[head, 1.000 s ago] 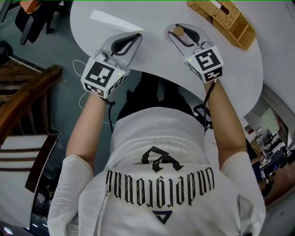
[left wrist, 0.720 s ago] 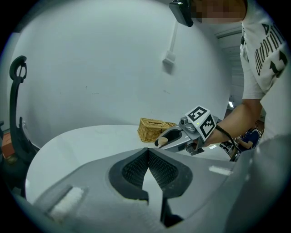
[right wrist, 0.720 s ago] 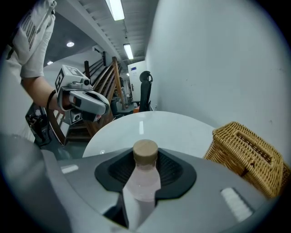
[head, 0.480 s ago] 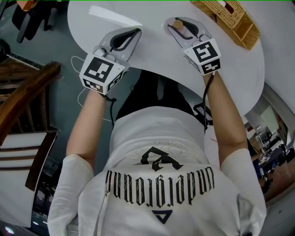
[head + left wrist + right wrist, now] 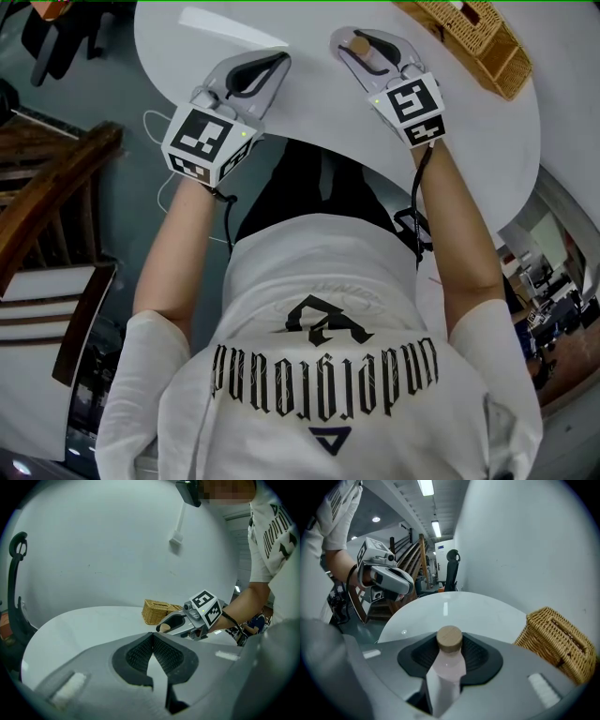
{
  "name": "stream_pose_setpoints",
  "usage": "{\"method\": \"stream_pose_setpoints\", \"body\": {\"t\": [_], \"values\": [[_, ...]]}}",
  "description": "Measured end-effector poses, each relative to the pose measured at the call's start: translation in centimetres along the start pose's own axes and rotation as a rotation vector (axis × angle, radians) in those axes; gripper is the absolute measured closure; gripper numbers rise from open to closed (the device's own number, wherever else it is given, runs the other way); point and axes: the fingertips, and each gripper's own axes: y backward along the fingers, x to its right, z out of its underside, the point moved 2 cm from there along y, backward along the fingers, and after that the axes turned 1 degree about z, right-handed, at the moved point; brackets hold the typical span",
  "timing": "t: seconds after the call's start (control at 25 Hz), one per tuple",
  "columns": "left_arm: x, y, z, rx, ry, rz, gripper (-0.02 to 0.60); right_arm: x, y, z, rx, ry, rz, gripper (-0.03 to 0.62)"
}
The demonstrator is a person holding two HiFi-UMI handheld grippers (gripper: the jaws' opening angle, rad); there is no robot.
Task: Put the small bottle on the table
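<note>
The small bottle [image 5: 446,665] is pale pink with a round wooden cap [image 5: 357,43]. It sits upright between the jaws of my right gripper [image 5: 450,644], whose black pads press on its sides, just above the white round table [image 5: 469,141]. In the head view my right gripper [image 5: 364,45] hovers over the table's near part. My left gripper [image 5: 267,67] is to its left over the table edge. In its own view the left gripper [image 5: 153,638] has its pads meeting at the tips with nothing between them.
A wicker basket [image 5: 473,36] stands on the table to the right of the bottle, also seen as the wicker basket [image 5: 558,639] close by. A white strip [image 5: 220,22] lies at the table's far left. Wooden furniture [image 5: 47,197] stands on the floor at left.
Both grippers have moved slightly forward over the table. The bottle stays in the right gripper's jaws.
</note>
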Motion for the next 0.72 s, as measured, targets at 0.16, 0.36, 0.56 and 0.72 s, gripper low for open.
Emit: {"method": "stream_pose_setpoints", "body": {"t": [0.16, 0.36, 0.56, 0.72], "values": [[0.4, -0.3, 0.0, 0.0, -0.002, 0.005, 0.577, 0.0, 0.1, 0.1, 0.007, 0.005, 0.002, 0.45], [1.1, -0.4, 0.0, 0.003, -0.003, 0.005, 0.577, 0.2, 0.4, 0.2, 0.011, -0.008, -0.002, 0.422], [1.2, 0.2, 0.1, 0.006, -0.001, -0.003, 0.577, 0.0, 0.4, -0.3, 0.011, -0.006, -0.006, 0.397], [1.6, 0.7, 0.2, 0.016, 0.002, -0.011, 0.577, -0.3, 1.1, -0.2, 0.013, -0.007, -0.002, 0.393]]}}
